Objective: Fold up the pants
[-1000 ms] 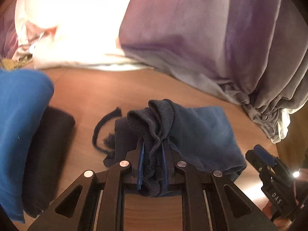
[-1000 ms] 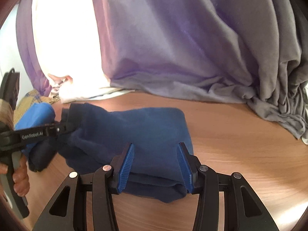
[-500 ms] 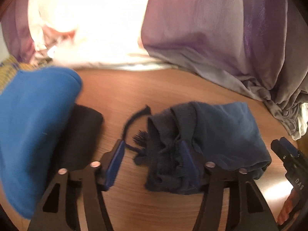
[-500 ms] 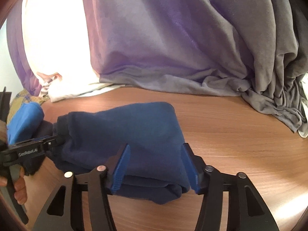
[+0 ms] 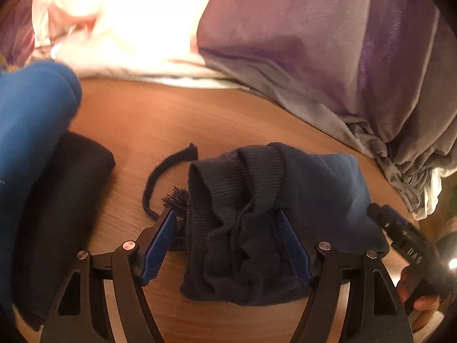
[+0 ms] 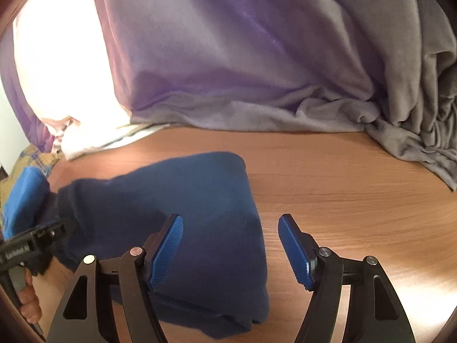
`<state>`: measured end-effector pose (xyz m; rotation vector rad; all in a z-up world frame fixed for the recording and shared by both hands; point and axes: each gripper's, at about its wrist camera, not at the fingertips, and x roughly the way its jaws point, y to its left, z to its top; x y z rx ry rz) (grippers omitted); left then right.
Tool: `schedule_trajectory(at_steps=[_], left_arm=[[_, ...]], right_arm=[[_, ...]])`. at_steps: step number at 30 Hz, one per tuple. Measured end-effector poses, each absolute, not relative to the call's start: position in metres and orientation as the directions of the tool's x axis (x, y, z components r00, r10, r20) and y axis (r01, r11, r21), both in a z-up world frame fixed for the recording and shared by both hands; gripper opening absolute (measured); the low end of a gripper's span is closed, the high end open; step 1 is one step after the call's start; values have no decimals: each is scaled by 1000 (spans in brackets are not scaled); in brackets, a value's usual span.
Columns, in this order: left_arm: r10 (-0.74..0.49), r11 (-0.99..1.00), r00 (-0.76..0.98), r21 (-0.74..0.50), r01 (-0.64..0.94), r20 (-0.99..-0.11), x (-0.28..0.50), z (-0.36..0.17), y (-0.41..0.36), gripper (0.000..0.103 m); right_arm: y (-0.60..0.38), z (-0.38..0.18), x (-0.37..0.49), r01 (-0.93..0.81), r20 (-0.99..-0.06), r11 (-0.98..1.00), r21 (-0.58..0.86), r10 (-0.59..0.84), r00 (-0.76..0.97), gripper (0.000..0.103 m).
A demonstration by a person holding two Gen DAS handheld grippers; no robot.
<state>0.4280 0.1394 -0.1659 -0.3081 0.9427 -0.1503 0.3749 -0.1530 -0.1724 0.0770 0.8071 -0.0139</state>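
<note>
The navy pants (image 5: 257,208) lie folded into a compact bundle on the wooden table (image 5: 177,123), ribbed waistband toward the left wrist camera, drawstring (image 5: 160,174) trailing left. My left gripper (image 5: 228,245) is open, its blue pads on either side of the waistband end, not pinching it. In the right wrist view the pants (image 6: 182,214) lie flat at the left. My right gripper (image 6: 231,248) is open, its left pad over the fold's right edge, right pad over bare wood. The left gripper (image 6: 37,240) shows at that view's left edge.
A bright blue folded garment (image 5: 25,148) and a black folded one (image 5: 65,200) lie to the left. A purple-grey draped cloth (image 6: 257,65) and a white cloth (image 5: 120,43) bound the far side of the table (image 6: 342,177).
My left gripper let go of the waistband and opened wide; the waistband dropped onto the table. My right gripper, open throughout, shifted right so the pants now sit left of its gap.
</note>
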Motion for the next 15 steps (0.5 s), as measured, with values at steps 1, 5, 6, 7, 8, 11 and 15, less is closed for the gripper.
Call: schedule_trajectory(at_steps=[1, 5, 6, 7, 8, 11, 15], left_arm=[[-261, 946, 575, -325, -10, -776, 430, -170, 140, 73], [-268, 945, 571, -328, -3, -776, 432, -178, 140, 77], [-274, 942, 574, -336, -2, -772, 432, -179, 141, 77], [-275, 942, 576, -337, -1, -770, 432, -180, 141, 78], [-274, 942, 576, -335, 1, -770, 433, -182, 140, 78], [-268, 946, 576, -325, 4, -772, 435, -183, 139, 78], [-288, 934, 563, -358, -14, -774, 438, -187, 140, 71]], right_arm=[[-151, -176, 377, 39, -729, 998, 56, 14, 685, 69], [-150, -188, 381, 27, -747, 999, 37, 10, 665, 69], [-151, -190, 382, 27, -750, 999, 34, 7, 661, 69], [-152, -193, 382, 30, -754, 999, 35, 7, 657, 69], [-153, -194, 382, 30, -757, 999, 39, 10, 654, 69], [-158, -201, 385, 43, -771, 998, 53, 14, 637, 69], [-163, -207, 387, 65, -784, 993, 101, 39, 619, 69]])
